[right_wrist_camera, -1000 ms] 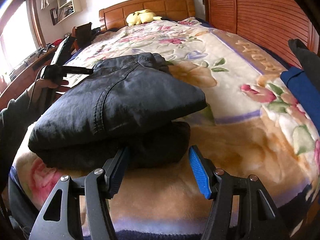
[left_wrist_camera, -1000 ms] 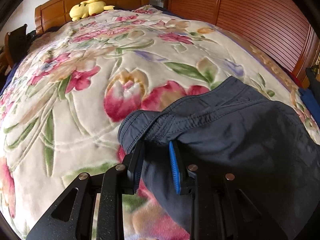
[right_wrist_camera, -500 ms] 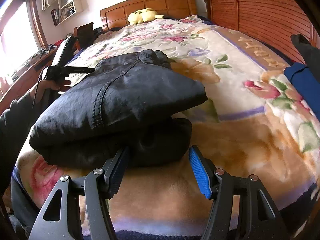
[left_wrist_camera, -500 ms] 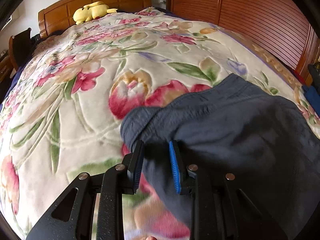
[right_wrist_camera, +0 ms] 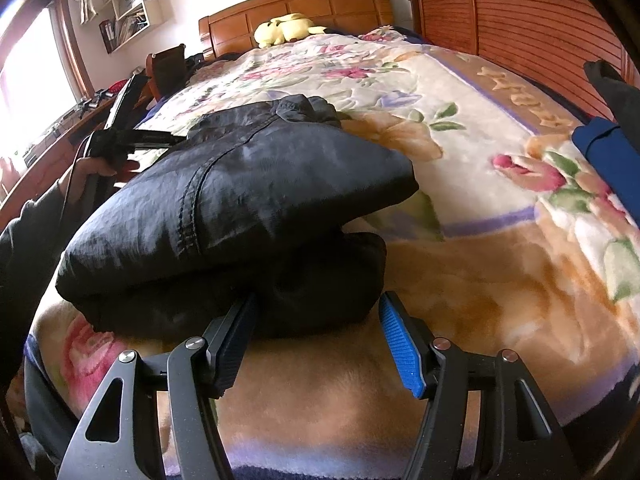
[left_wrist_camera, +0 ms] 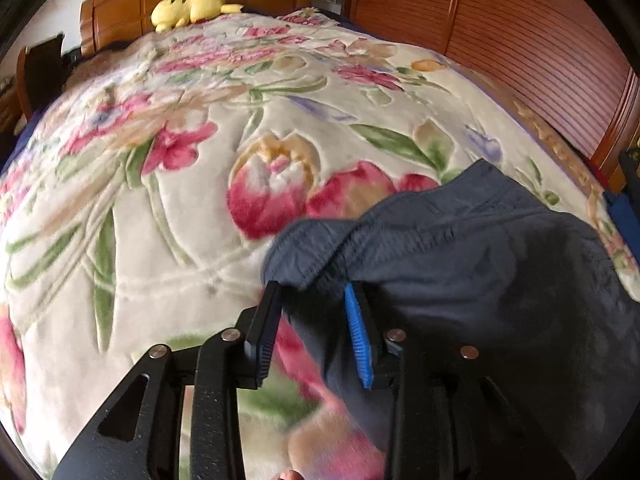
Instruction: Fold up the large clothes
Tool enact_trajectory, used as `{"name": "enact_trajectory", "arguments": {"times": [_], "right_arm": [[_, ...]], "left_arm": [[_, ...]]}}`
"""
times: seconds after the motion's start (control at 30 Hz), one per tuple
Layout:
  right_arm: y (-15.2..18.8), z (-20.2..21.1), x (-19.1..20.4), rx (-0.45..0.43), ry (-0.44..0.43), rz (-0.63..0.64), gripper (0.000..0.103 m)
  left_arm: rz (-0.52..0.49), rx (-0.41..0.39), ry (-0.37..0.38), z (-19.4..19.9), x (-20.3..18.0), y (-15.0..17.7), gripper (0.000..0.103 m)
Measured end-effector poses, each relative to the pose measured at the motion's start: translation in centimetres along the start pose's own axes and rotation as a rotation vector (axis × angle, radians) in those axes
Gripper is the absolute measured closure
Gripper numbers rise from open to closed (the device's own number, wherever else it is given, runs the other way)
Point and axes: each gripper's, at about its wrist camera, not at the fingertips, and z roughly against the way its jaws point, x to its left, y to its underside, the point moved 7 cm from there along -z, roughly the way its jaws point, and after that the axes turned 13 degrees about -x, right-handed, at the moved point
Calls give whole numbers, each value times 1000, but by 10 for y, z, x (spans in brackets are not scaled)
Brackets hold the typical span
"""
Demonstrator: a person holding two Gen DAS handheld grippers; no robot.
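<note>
A dark navy garment point(right_wrist_camera: 256, 184) lies folded in thick layers on the floral blanket point(right_wrist_camera: 460, 280) near the bed's foot. In the left wrist view, one corner of the garment point(left_wrist_camera: 460, 264) hangs loosely between the tips of my left gripper point(left_wrist_camera: 311, 292). Its jaws are opening, and blanket shows beside the left pad. My right gripper point(right_wrist_camera: 316, 304) stands wide open at the near edge of the bundle, with the lower fold bulging between its fingertips. A hand point(right_wrist_camera: 90, 168) holds the left gripper's handle at the garment's far left side.
A yellow plush toy point(right_wrist_camera: 286, 26) rests by the wooden headboard point(right_wrist_camera: 296, 2). Slatted wooden panels point(left_wrist_camera: 520, 36) run along the bed's right side. A blue folded cloth point(right_wrist_camera: 612, 160) and a black garment point(right_wrist_camera: 616, 88) lie at the right edge. A desk and shelves stand at the left.
The left gripper's jaws have spread wider around the garment corner. The right gripper and the folded bundle have stayed put.
</note>
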Motion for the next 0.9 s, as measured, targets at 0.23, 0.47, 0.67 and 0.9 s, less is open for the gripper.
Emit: {"name": "enact_trajectory", "arguments": {"times": [0.23, 0.47, 0.67, 0.9], "right_arm": [[0, -1, -1, 4, -11, -8, 38], [0, -4, -1, 10, -13, -14, 37], [-1, -6, -1, 13, -15, -19, 37], [-3, -4, -5, -9, 4, -38, 37]], "left_arm": [[-11, 10, -42, -17, 6, -4, 56], [69, 33, -57, -26, 32, 0, 15], [61, 29, -59, -25, 30, 0, 15], [55, 3, -68, -16, 31, -4, 15]]}}
